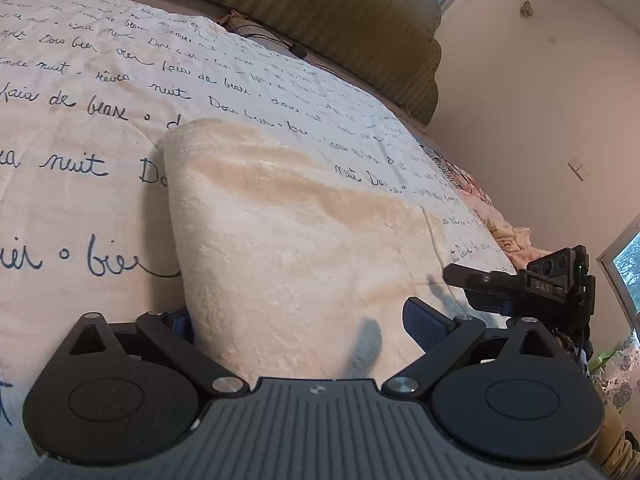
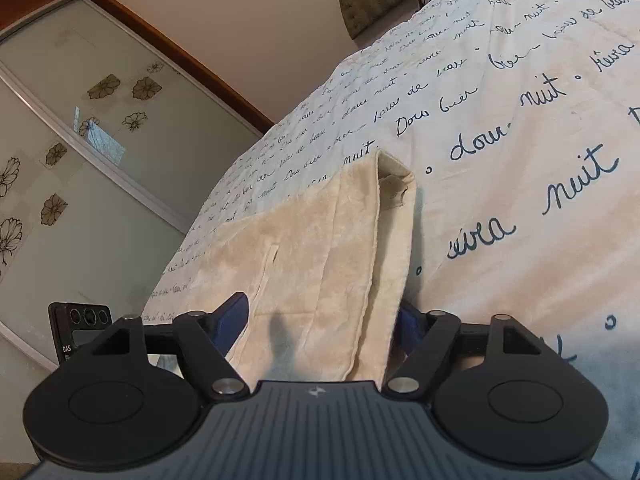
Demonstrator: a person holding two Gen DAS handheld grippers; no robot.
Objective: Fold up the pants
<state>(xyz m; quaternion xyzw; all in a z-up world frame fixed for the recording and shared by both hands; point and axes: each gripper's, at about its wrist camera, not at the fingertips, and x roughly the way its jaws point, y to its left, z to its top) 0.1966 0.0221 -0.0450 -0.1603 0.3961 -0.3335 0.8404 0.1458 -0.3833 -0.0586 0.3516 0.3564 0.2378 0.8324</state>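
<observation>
Cream fleece pants (image 1: 288,232) lie folded on the bed and also show in the right wrist view (image 2: 320,248). My left gripper (image 1: 304,320) is open, its blue-padded fingers spread to either side of the near edge of the pants; the left pad is partly hidden by the fabric. My right gripper (image 2: 320,320) is open too, its fingers straddling the near edge at the other end, where the hem and a seam show. The right gripper also appears in the left wrist view (image 1: 520,284), low at the right beside the pants.
The bed is covered by a white quilt with dark script writing (image 1: 80,92) (image 2: 520,120). An olive padded headboard (image 1: 320,20) stands at the far end. A sliding wardrobe door with flower prints (image 2: 80,140) is to the left of the bed. Floral bedding (image 1: 480,200) lies at the right edge.
</observation>
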